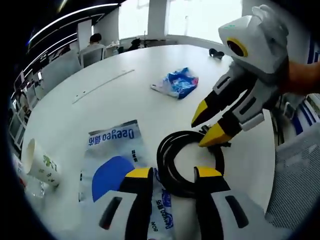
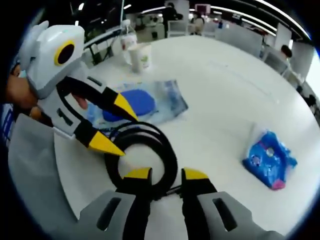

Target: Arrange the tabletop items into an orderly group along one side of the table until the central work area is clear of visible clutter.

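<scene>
A coiled black cable (image 1: 164, 162) lies on the white round table (image 1: 125, 105), partly on a blue and white Deeyeo packet (image 1: 112, 160). My left gripper (image 1: 173, 173) is open, its jaws on either side of the coil's near edge. My right gripper (image 1: 206, 128) comes in from the right, open, its lower tip touching the coil's far side. In the right gripper view, the right gripper (image 2: 166, 175) straddles the cable (image 2: 170, 160) while the left gripper (image 2: 119, 128) stands spread at the coil's left, in front of the packet (image 2: 137, 102).
A crumpled small blue bag (image 1: 176, 82) (image 2: 270, 160) lies apart from the coil. A paper cup (image 1: 40, 167) lies on its side near the edge; the same cup (image 2: 140, 56) sits beside a bottle (image 2: 127, 37). A white strip (image 1: 102, 85) lies farther off. Chairs ring the table.
</scene>
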Demonstrator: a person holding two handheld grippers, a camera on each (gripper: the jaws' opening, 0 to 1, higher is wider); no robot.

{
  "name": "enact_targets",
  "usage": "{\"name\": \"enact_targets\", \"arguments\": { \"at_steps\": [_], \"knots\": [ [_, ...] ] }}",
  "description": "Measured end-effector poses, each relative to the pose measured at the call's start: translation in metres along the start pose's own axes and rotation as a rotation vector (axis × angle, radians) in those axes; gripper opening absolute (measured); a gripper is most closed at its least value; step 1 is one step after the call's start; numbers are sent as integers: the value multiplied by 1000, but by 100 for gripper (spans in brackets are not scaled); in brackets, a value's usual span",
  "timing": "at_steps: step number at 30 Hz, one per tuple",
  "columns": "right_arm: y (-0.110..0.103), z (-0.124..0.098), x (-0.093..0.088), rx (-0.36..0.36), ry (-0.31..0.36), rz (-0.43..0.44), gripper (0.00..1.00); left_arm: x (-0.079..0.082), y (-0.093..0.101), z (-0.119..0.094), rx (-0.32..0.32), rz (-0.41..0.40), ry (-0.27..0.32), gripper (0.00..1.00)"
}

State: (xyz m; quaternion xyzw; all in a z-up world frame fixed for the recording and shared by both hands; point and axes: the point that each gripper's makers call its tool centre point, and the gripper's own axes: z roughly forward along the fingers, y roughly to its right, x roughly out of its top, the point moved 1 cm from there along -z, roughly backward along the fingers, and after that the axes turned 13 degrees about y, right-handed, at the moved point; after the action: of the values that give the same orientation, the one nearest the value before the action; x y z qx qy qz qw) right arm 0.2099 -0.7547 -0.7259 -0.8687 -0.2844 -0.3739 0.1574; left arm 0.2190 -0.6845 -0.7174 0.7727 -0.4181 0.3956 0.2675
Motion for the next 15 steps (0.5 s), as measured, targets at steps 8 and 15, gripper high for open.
{"name": "enact_targets", "arguments": {
  "at_steps": [8, 15],
  "knots": [
    [1, 3, -5, 1, -25, 7, 15, -5, -3, 4, 7, 1, -12, 27],
    [1, 7, -10, -21, -49, 21, 13, -7, -6, 5, 17, 11, -30, 22]
  ]
}}
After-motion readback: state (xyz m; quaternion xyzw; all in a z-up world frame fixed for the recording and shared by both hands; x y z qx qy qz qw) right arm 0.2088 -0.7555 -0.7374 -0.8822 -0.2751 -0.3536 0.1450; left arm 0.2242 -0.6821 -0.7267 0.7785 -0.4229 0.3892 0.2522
